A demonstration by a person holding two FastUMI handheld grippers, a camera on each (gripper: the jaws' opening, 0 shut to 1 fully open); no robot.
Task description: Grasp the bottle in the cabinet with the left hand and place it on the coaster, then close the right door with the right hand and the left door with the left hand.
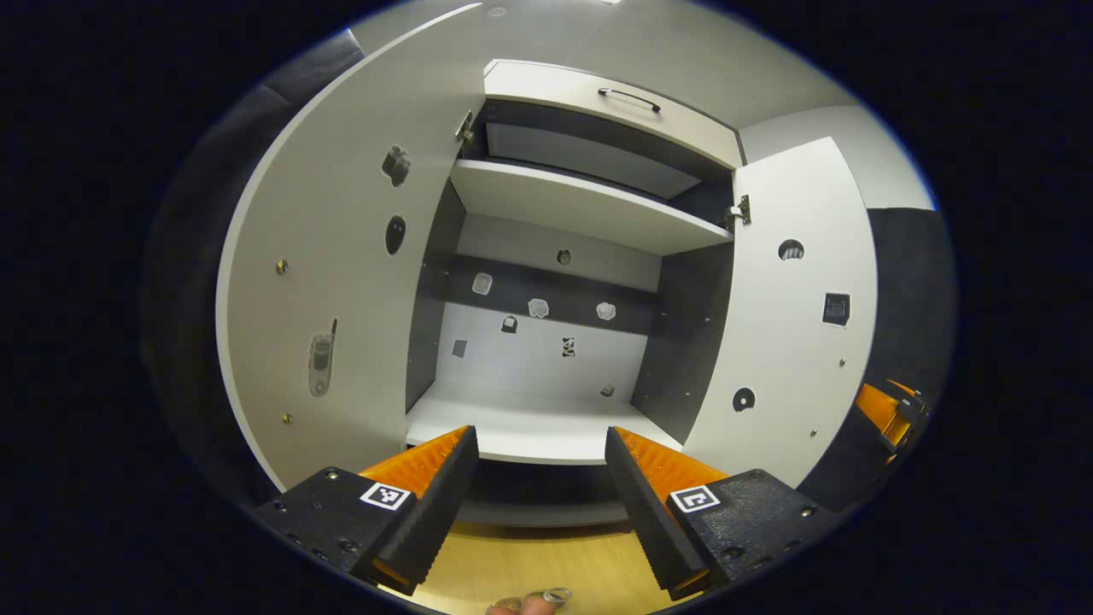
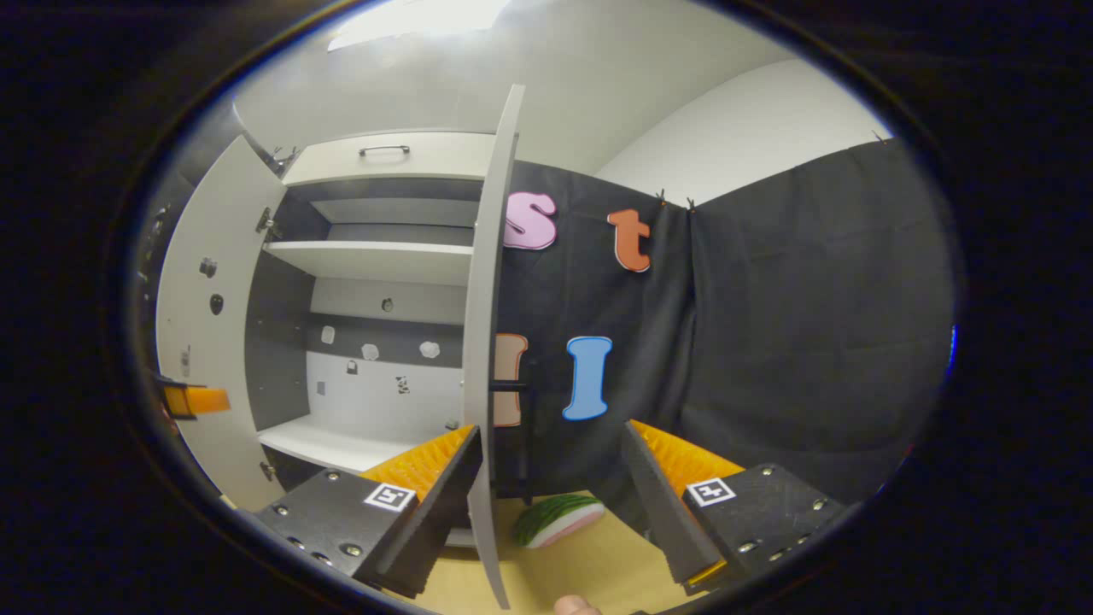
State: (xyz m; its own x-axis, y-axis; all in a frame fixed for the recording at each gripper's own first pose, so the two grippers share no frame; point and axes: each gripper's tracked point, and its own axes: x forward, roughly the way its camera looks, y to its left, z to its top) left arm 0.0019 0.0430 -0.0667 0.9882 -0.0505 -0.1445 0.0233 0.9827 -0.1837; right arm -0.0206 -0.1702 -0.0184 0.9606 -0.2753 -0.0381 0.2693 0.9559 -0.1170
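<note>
The cabinet stands in front of me with both doors swung wide. In the left gripper view the left door [image 1: 341, 282] and right door [image 1: 794, 325] flank the bare lower shelf [image 1: 529, 427]. My left gripper [image 1: 540, 440] is open just before that shelf, with nothing between its fingers. A small shiny round object [image 1: 551, 594] and a fingertip peek in at the bottom edge; I cannot tell what the object is. In the right gripper view my right gripper [image 2: 551, 431] is open, with the right door [image 2: 491, 342] edge-on between its fingers, close to the left one.
A light wooden tabletop [image 1: 555, 564] lies under the cabinet. A toy watermelon slice [image 2: 559, 518] rests on it behind the right door. The door's dark handle [image 2: 512, 389] juts from its outer face. The other gripper [image 1: 888, 410] shows at the far right, and its counterpart [image 2: 192, 400] at the far left.
</note>
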